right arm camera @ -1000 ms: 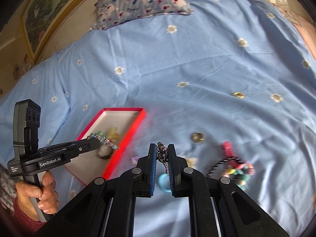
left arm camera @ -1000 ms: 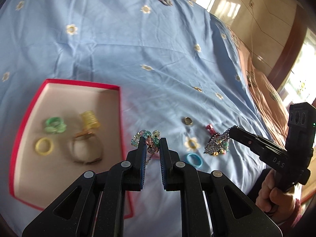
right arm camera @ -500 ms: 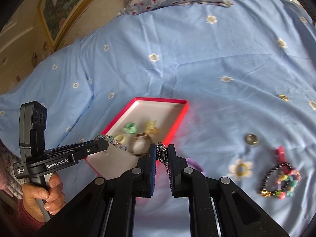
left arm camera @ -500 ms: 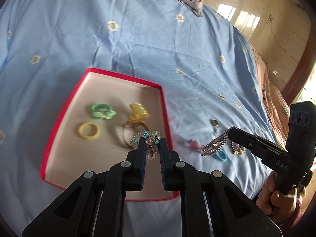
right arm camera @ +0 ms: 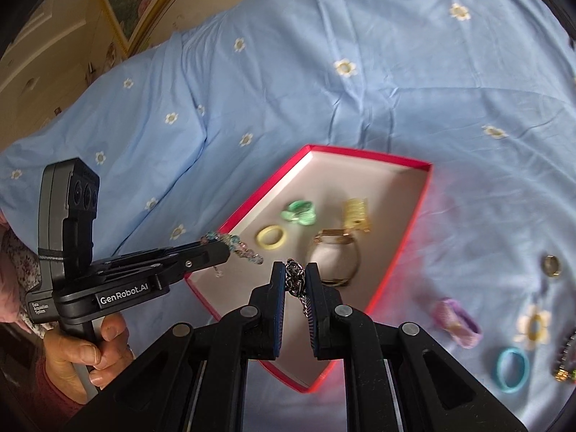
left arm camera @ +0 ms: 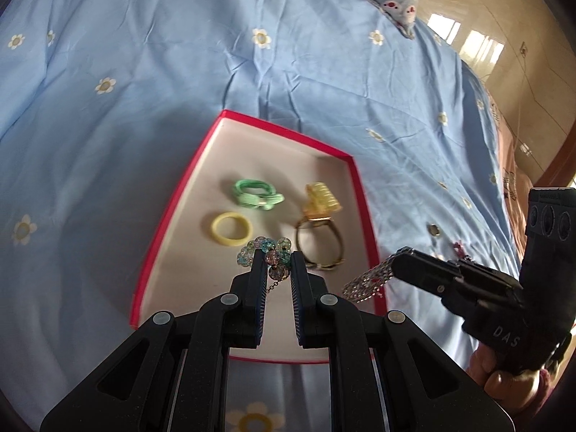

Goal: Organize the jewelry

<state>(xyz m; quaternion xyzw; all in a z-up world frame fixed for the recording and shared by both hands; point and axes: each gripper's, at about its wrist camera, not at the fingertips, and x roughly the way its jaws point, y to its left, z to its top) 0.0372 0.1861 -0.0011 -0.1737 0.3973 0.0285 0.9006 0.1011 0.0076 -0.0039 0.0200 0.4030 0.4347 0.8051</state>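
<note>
Over the red box [left arm camera: 360, 194], just ahead of both pairs of tongs, 2 pieces of jewelry hang ready to go in. The left tongs [left arm camera: 275, 257] are pinching a bead bracelet [left arm camera: 264, 248] of pale glassy beads, its little chain dangling down between the fingers. The right tongs [right arm camera: 296, 270] are pinching a silver chain [right arm camera: 296, 279], bunched at the tips and trailing back between the fingers. Both are gripped right at the fingertips, I'd guess so each piece can drop cleanly onto the box floor once the grip lets go.

Beyond the left tips, already lying in the box, are a green hair tie [left arm camera: 256, 193], a yellow ring [left arm camera: 230, 228], a gold clip [left arm camera: 322, 198] and a bangle [left arm camera: 320, 246]. My reading is that the next piece should land on the bare floor nearer the tongs, so it doesn't tangle with the bangle.

The left-hand camera shows the silver chain side-on as a broad, sparkly strip hanging over the box's right wall, which the right camera cannot show, since there it looks only like a dark knot. The right-hand camera, in turn, shows what is left on the bedsheet [right arm camera: 360, 108] out to the right of its tongs: a purple hair tie [right arm camera: 457, 322], a blue ring [right arm camera: 511, 369], a small round gold piece [right arm camera: 552, 265] and a bit of another beaded piece at the frame edge. So the sorting looks about half done.
</note>
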